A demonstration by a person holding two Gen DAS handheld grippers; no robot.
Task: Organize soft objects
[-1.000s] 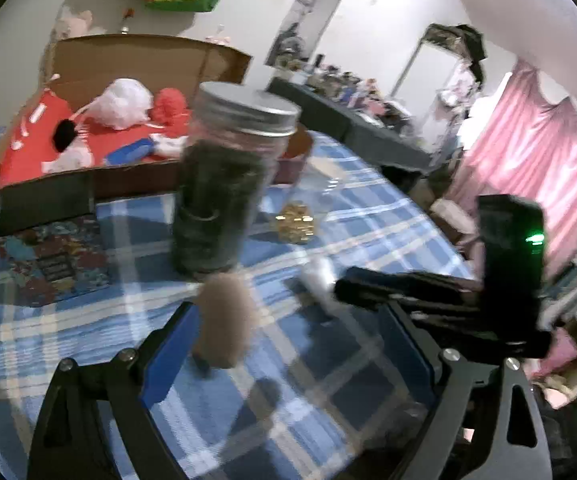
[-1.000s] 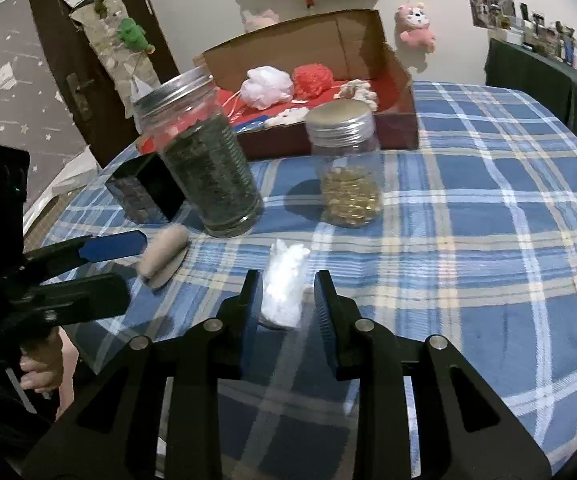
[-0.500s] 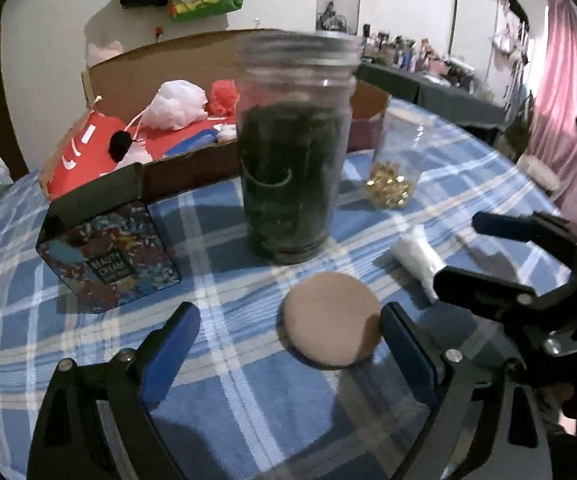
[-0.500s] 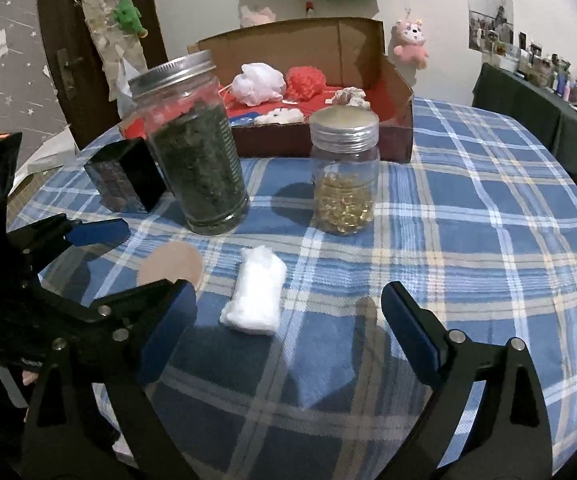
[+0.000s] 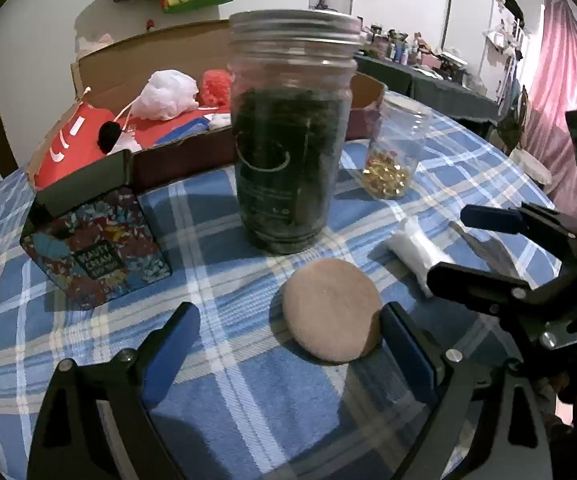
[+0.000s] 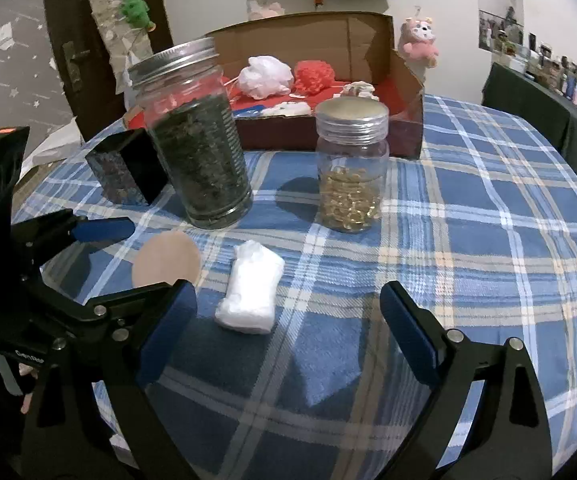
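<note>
Now both soft things lie loose on the checked surface [image 6: 468,208], where a second ago each was pinched: the right gripper [image 6: 288,324] held the white wad [image 6: 250,288] and the left gripper [image 5: 290,338] had the tan puff [image 5: 330,310] on edge against one finger. That suggests a put-down, or a re-grip, short of the cardboard box [image 6: 406,92] at the back, where other soft pieces already sit.

Both pairs of fingers stand spread wide and hold nothing. The puff lies flat between the left fingers, its edge close against the right-hand one, in front of the tall jar [image 5: 290,136]. The wad rests ahead of the right fingers, nearer the left-hand one, in front of the small jar [image 6: 350,168]. Neither is pressed by a pad, so sorting into the box seems not yet done.
</note>
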